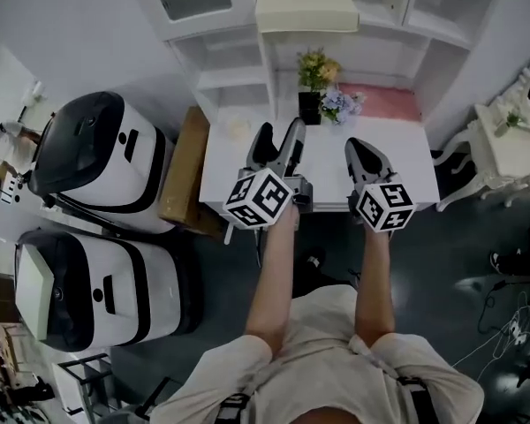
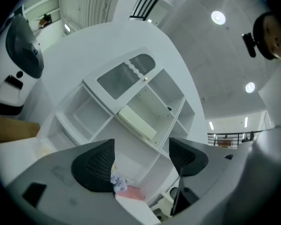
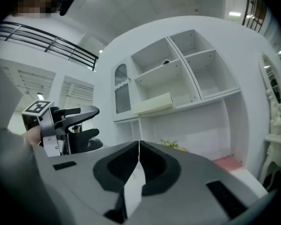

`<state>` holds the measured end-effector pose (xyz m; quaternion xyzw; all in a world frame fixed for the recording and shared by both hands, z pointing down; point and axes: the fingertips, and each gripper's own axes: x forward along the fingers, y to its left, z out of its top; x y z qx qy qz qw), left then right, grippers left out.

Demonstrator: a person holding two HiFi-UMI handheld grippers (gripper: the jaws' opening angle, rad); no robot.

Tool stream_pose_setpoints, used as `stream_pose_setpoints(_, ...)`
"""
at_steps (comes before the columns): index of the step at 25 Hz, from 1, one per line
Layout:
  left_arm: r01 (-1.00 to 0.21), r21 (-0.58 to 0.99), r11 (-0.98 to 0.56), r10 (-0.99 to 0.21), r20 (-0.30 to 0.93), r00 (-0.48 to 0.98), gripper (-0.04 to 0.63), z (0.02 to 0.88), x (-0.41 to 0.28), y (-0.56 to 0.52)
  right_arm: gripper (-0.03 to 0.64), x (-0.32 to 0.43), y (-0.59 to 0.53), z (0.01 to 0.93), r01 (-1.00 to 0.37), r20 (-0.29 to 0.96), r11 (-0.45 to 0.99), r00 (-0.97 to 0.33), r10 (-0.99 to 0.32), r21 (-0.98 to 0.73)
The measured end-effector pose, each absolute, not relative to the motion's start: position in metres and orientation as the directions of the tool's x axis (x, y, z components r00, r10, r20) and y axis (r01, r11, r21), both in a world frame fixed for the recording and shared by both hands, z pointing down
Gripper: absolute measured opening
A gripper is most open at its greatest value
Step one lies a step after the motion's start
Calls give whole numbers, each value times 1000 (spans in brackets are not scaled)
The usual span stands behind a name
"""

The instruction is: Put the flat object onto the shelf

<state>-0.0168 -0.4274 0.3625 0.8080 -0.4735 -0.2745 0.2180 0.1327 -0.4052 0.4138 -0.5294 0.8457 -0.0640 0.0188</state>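
Cream-coloured and flat, the slab [image 1: 306, 7] lies on a board of the white shelf unit [image 1: 230, 79] at the top centre of the head view, well apart from both my grippers. I hold my left gripper [image 1: 280, 144] over the white table [image 1: 225, 170] with its jaws spread wide and nothing between them. In its own view the slab shows just above that gap, in the middle of the frame. My right gripper [image 1: 367, 159] hangs beside it at centre right, its two pads pressed together at the tips and empty. Behind the grippers, near the frame's middle, a small pot of flowers [image 1: 316, 69] stands on the table next to a pink mat [image 1: 387, 102]. A cardboard box [image 1: 184, 168] leans at the table's left edge, and two white-and-black machines [image 1: 97, 157] fill the left side.
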Motion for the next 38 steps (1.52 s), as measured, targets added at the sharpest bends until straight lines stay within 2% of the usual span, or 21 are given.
stream_pose_setpoints(7,-811,424,-403,-914,-150,376,351,388,-31,-363,69,113,-357,431,-876,74,472,-480,-874,-104)
stream_pose_setpoints(11,-864,295,-408,-912,-97,398,351,401,-27,-341,69,108,-343,432,-873,82,481,-487,-869,-84)
stream_pose_setpoints(16,-825,342,-450,-890,-96,446,350,411,-24,-318,69,106,-330,435,-872,101,488,-490,-866,-47)
stream_pose_setpoints(23,-880,240,-410,-911,-67,406,350,420,-30,-303,69,116,-317,445,-883,117,469,-469,-875,-29)
stream_pose_setpoints(29,-879,280,-386,-921,-64,384,347,430,-29,-294,69,126,-307,456,-886,131,463,-463,-877,-35)
stream_pose_setpoints(38,-919,199,-340,-940,-36,340,313,438,-33,-284,69,131,-297,465,-882,142,469,-470,-871,-39)
